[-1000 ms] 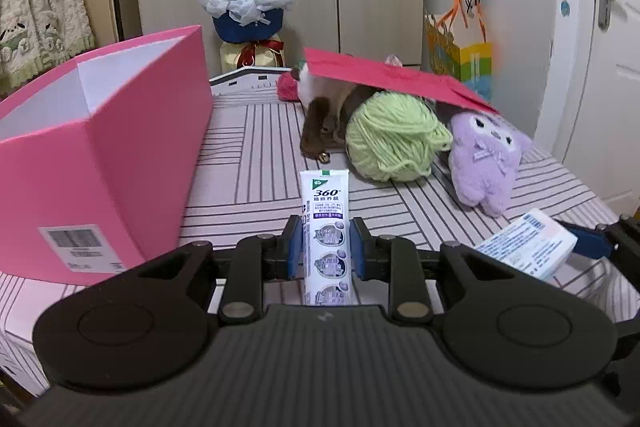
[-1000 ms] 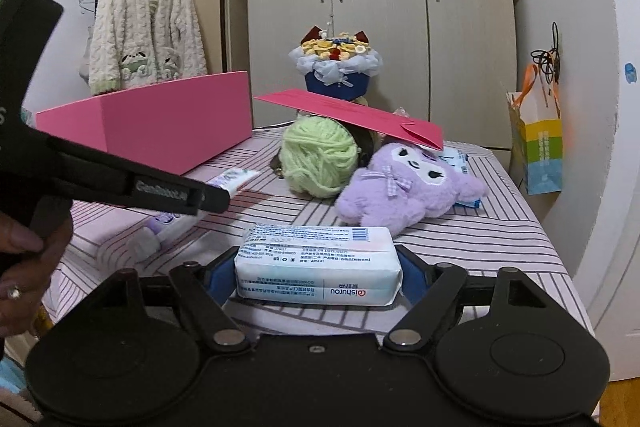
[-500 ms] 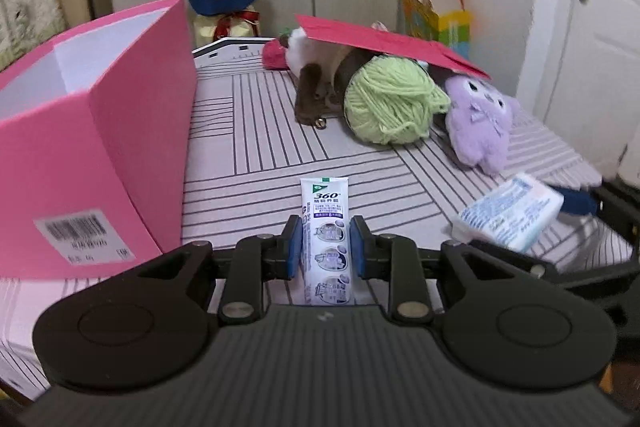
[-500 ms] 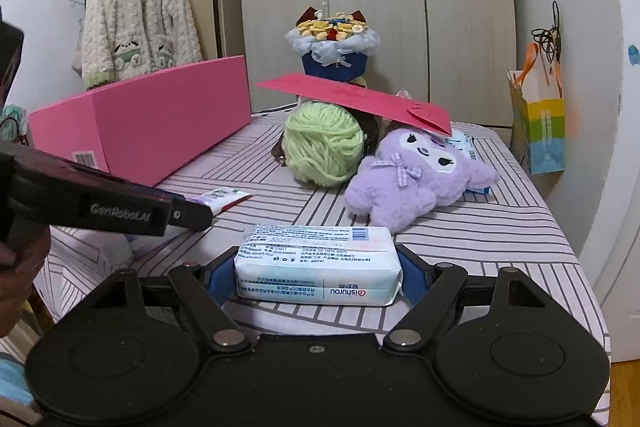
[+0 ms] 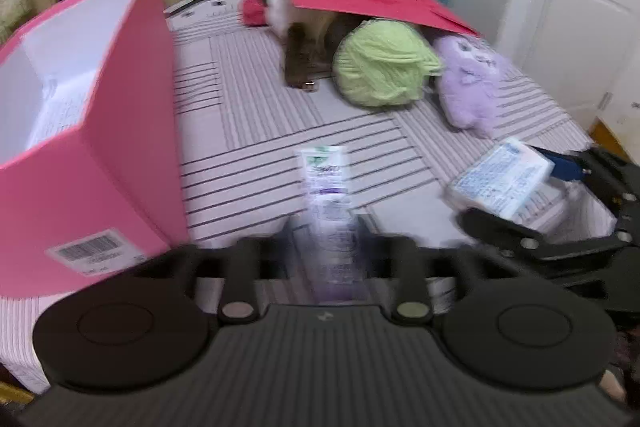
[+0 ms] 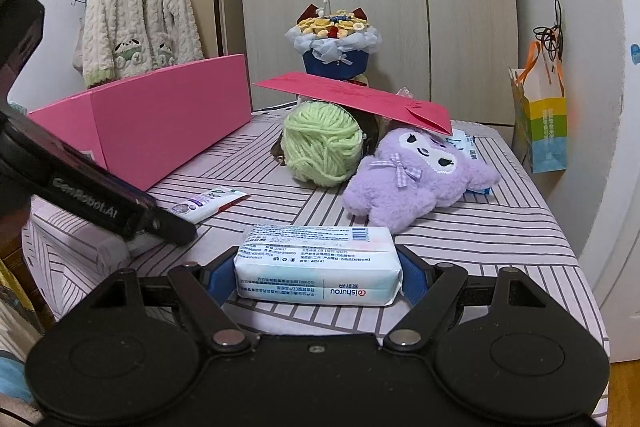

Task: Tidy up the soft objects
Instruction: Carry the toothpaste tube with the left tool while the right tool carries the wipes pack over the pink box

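My left gripper (image 5: 326, 247) is shut on a white and purple toothpaste tube (image 5: 326, 187), held above the striped table; the view is blurred. The tube also shows in the right wrist view (image 6: 208, 203). My right gripper (image 6: 318, 275) is shut on a white tissue pack (image 6: 318, 263), also seen in the left wrist view (image 5: 502, 179). An open pink box (image 5: 80, 131) stands at the left. A green yarn ball (image 6: 322, 145), a purple plush (image 6: 416, 175) and a brown plush (image 5: 306, 59) lie under a red lid (image 6: 360, 101).
A flower bouquet (image 6: 334, 45) stands behind the table. A colourful paper bag (image 6: 540, 123) hangs at the right wall. A white cardigan (image 6: 136, 15) hangs at the back left. Another tissue pack (image 6: 466, 143) lies behind the purple plush.
My left gripper has risen and tilted down with the tube, nearer the pink box. My right gripper with the tissue pack has stayed almost still.
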Available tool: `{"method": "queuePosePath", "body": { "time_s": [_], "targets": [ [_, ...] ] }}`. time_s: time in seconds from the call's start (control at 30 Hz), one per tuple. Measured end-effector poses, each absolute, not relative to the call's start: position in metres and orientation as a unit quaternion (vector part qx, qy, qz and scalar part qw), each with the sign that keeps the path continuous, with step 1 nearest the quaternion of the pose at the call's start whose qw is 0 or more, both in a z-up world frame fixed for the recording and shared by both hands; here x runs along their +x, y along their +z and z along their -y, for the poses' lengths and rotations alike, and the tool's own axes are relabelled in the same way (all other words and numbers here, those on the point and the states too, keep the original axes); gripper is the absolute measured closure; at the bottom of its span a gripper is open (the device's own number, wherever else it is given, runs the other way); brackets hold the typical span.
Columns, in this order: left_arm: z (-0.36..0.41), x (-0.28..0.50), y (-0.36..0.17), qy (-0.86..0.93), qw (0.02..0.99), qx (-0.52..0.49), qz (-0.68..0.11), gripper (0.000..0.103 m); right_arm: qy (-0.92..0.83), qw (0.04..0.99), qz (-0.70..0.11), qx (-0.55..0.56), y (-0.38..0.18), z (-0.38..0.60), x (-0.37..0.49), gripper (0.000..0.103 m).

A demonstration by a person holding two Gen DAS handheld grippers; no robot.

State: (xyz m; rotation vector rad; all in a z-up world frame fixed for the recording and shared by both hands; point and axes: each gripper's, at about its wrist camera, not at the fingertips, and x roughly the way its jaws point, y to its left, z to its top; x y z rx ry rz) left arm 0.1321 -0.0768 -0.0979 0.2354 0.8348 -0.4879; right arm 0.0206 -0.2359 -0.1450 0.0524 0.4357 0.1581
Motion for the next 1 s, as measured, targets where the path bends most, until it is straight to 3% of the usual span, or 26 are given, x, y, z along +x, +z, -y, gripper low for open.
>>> {"method": "queuePosePath", "body": {
  "time_s": [0.4,1.0],
  "targets": [
    [0.067,0.125,-0.093,-0.241,0.881,0.119,-0.389,0.080,0.084,0.969,-0.231,0.024,-0.130,0.234,0.018,0.020],
    [0.004,0.079,-0.039,-0.265,0.882,0.072,-0.384,0.081,0.171,0.950,-0.261,0.004,-0.077,0.207,0.003,0.020]
  ]
}}
